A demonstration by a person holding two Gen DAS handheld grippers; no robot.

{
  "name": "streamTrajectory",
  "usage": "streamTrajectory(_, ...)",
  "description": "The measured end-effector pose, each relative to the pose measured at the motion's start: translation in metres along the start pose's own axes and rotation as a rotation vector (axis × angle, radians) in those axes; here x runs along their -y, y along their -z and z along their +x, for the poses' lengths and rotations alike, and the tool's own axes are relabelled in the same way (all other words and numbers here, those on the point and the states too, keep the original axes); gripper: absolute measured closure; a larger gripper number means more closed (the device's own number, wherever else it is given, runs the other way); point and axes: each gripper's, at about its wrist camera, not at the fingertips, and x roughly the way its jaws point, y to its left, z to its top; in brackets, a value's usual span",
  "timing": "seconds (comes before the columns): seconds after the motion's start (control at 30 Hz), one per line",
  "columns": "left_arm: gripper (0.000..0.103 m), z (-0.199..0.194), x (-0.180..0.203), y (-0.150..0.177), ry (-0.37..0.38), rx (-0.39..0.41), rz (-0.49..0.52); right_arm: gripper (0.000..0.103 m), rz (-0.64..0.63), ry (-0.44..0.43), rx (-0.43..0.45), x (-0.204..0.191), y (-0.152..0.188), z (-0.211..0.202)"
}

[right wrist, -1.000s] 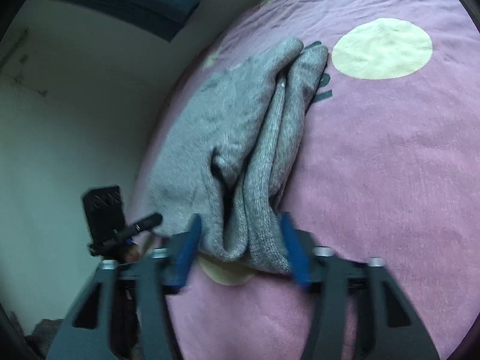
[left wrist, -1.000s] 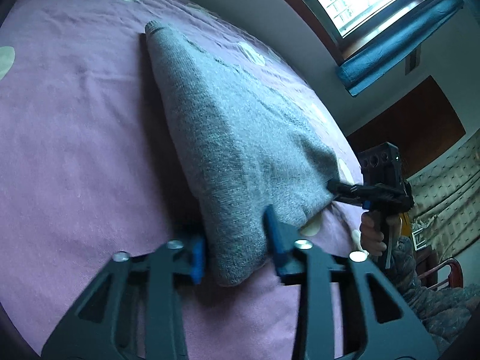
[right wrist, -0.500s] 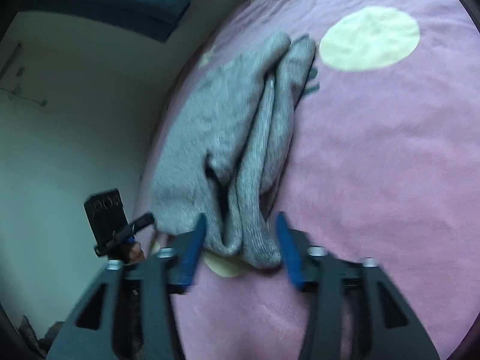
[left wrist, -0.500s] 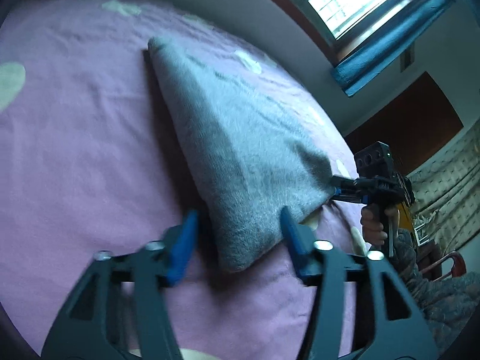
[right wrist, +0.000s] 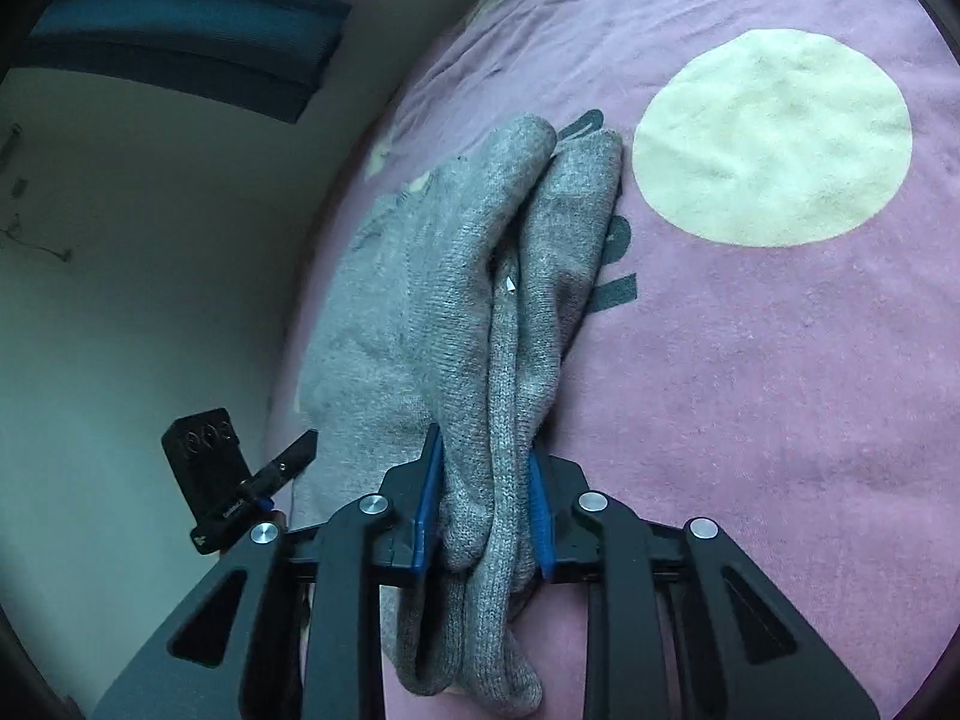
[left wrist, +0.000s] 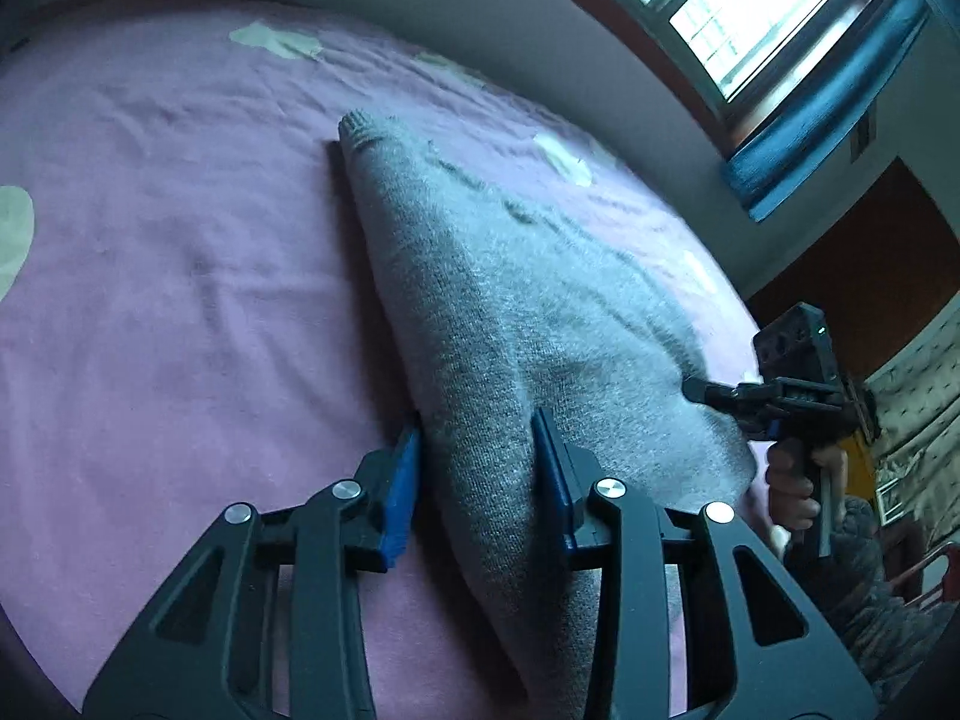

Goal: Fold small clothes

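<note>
A grey knit garment (left wrist: 510,276) lies folded lengthwise on a pink bedspread (left wrist: 180,300). My left gripper (left wrist: 477,474) straddles its near folded edge; the jaws are closing and the cloth fills the gap, bulging up between the blue pads. In the right wrist view the same garment (right wrist: 444,300) shows as bunched folds. My right gripper (right wrist: 480,498) is closing on these folds, which are pinched between its pads and hang out below. The right gripper (left wrist: 690,387) also shows at the garment's far corner, held by a hand (left wrist: 792,480). The left gripper (right wrist: 306,441) appears at the left.
The bedspread (right wrist: 750,390) carries large cream dots (right wrist: 774,138) and runs wide to the garment's side. A wall (right wrist: 150,240) borders the bed. A bright window (left wrist: 750,0) with a blue curtain (left wrist: 810,120) sits beyond, and patterned bedding is at the far right.
Both grippers let go, opened wide, slid forward over the garment's end and are closing again. The cloth now sits deeper between both pairs of pads.
</note>
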Motion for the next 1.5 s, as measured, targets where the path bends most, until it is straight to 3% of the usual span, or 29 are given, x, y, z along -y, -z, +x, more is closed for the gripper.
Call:
streamTrajectory(0.03,0.065,-0.003,0.001,-0.003,0.001,0.011,-0.003,0.073,0.006,-0.008,-0.003,0.000,-0.002,-0.001)
streamTrajectory(0.1,0.050,-0.007,0.004,-0.010,-0.029,0.031,0.007,0.067,0.016,-0.012,0.005,0.001,-0.006,-0.003)
streamTrajectory(0.13,0.047,-0.005,0.003,-0.013,-0.038,0.029,0.011,0.065,0.024,-0.009,0.021,0.004,-0.010,-0.006)
streamTrajectory(0.2,0.046,0.003,-0.001,-0.022,-0.048,0.013,-0.006,0.059,0.046,0.002,0.046,0.007,-0.018,-0.007)
streamTrajectory(0.43,0.048,0.032,-0.007,-0.039,-0.064,-0.014,-0.032,0.059,0.082,-0.003,0.079,0.015,-0.051,0.006)
streamTrajectory(0.5,0.052,0.033,-0.006,-0.039,-0.088,-0.021,-0.022,0.075,0.068,0.031,0.081,0.014,-0.056,0.010)
streamTrajectory(0.6,0.054,0.035,0.000,-0.037,-0.130,-0.019,0.014,0.081,0.067,0.030,0.079,0.019,-0.057,0.014)
streamTrajectory(0.9,0.049,0.033,0.001,-0.037,-0.154,0.007,0.006,0.080,0.072,0.000,0.100,0.026,-0.048,0.002)
streamTrajectory(1.07,0.044,0.027,0.011,-0.033,-0.232,0.035,0.056,0.075,0.093,-0.008,0.122,0.028,-0.037,-0.010)
streamTrajectory(1.3,0.039,0.013,0.019,-0.021,-0.286,0.075,0.050,0.067,0.096,-0.003,0.142,0.026,-0.013,-0.027)
streamTrajectory(1.5,0.034,0.002,0.022,-0.005,-0.306,0.093,0.025,0.066,0.098,-0.020,0.155,0.026,0.015,-0.040)
